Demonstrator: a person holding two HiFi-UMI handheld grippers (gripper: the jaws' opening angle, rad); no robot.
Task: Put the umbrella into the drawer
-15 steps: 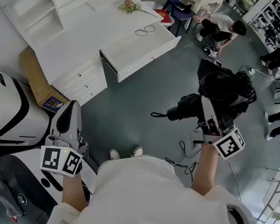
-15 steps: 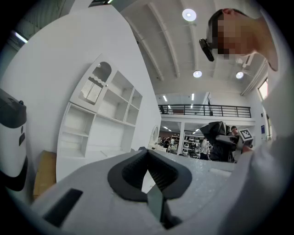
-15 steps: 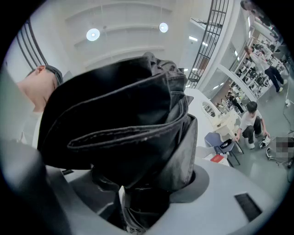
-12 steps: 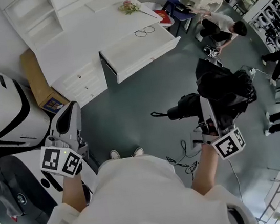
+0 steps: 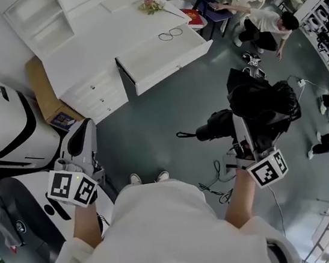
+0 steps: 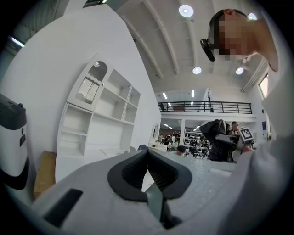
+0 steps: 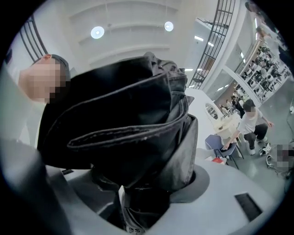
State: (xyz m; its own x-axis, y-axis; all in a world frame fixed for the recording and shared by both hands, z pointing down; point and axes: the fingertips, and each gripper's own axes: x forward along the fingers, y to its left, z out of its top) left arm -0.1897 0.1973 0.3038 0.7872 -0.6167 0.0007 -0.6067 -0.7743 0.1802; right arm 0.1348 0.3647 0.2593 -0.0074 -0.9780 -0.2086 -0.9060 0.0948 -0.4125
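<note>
A folded black umbrella (image 5: 262, 107) (image 7: 133, 124) is clamped in my right gripper (image 5: 243, 130) (image 7: 149, 195), which is shut on it; its bundled canopy fills the right gripper view and hides the jaw tips. The umbrella's handle end (image 5: 208, 130) sticks out to the left above the grey floor. The white desk's drawer (image 5: 163, 58) stands pulled open at the top centre, some way ahead of both grippers. My left gripper (image 5: 82, 132) (image 6: 149, 170) is held at the left with its dark pads (image 6: 161, 174) meeting and nothing between them.
Large white-and-black machine shells (image 5: 4, 135) crowd the left side, with a cardboard box (image 5: 42, 93) behind them. On the desk top lie glasses (image 5: 170, 35), a red book (image 5: 193, 18) and flowers (image 5: 151, 5). Cables (image 5: 216, 188) trail on the floor. A person (image 5: 266, 22) crouches at the back right.
Both grippers keep their places and the umbrella stays held. The person at the back right has shifted position.
</note>
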